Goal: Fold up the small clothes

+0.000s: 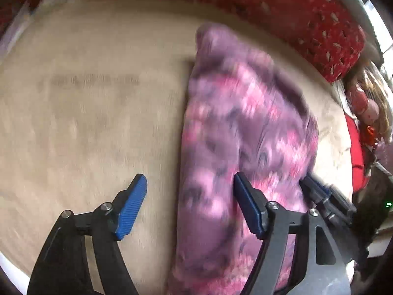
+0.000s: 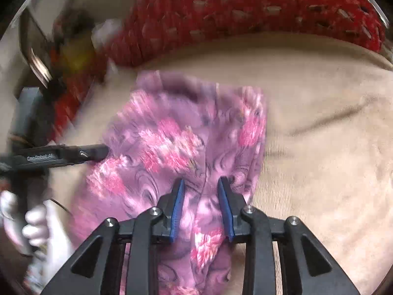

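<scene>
The purple-pink garment [image 2: 176, 142] lies in a folded strip on the beige bed [image 2: 319, 147], its far end close to the red-blanket edge. Left tool [image 1: 190, 204] spread wide, one pad over the cloth, the other past its edge — gripping nothing; right tool [image 2: 201, 209] part-open astride a ridge, likely to pinch the next fold.

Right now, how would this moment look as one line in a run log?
stage: folding | item: purple-pink floral garment on beige blanket | left claw: open, holding nothing | right claw: parted over the cloth, no grip

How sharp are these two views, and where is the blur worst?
Left wrist: motion smear across the garment and blanket; fingers stay crisp. Right wrist: garment fairly readable, heavy smear at the left edge around the left gripper; strong fisheye bending in both.
</scene>
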Action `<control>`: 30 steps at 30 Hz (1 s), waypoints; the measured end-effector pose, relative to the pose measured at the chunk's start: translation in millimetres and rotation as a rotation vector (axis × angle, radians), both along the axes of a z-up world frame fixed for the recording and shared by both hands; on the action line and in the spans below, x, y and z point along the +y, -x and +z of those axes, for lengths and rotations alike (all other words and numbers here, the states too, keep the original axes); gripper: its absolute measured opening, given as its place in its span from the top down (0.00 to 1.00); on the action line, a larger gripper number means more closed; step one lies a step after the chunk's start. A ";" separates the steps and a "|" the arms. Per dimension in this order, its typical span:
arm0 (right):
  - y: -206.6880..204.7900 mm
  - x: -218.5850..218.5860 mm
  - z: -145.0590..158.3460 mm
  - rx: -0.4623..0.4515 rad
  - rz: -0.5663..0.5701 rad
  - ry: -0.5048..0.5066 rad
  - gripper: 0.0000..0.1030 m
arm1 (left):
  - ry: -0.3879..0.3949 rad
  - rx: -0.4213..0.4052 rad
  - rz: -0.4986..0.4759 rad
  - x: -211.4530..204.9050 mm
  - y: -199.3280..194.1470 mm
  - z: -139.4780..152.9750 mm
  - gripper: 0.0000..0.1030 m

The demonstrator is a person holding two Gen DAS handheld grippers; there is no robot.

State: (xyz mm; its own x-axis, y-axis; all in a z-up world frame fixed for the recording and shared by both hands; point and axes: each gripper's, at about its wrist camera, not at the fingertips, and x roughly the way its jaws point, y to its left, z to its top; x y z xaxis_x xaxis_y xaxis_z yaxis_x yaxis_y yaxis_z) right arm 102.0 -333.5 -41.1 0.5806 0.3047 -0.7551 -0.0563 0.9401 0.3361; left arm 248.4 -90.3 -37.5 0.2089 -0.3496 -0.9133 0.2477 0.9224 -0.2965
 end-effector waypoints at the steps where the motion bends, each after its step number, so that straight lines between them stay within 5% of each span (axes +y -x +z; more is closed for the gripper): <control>1: 2.9 1.6 6.3 -0.004 -0.007 0.016 0.72 | 0.043 0.019 0.023 9.5 4.5 7.7 0.30; 4: 22.6 2.4 34.4 -0.012 0.009 -0.026 0.70 | 0.073 -0.041 0.030 26.4 27.3 32.6 0.30; 7: 51.2 7.8 44.0 -0.057 0.050 -0.026 0.70 | 0.013 -0.077 -0.008 24.6 51.7 25.7 0.30; 11: 53.1 24.1 2.9 0.052 0.063 0.142 0.73 | -0.055 0.005 -0.024 17.1 59.8 -12.9 0.26; 17: 83.0 14.4 27.8 0.023 0.015 0.099 0.67 | -0.104 -0.086 -0.035 19.2 86.6 2.6 0.26; 22: 89.5 25.3 -15.7 0.154 -0.008 0.082 0.60 | -0.138 -0.069 -0.042 17.7 85.7 -20.3 0.17; 30: 94.2 17.4 -16.1 0.141 -0.067 0.011 0.58 | -0.127 -0.074 -0.057 15.8 88.0 -22.7 0.17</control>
State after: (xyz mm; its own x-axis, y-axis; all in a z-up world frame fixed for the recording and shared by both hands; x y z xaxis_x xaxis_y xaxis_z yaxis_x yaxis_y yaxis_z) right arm 7.9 -316.1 -57.2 0.4876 0.2600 -0.8335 0.0541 0.9438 0.3261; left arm 160.4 -74.4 -60.2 0.2603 -0.2459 -0.9337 0.3179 0.9349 -0.1576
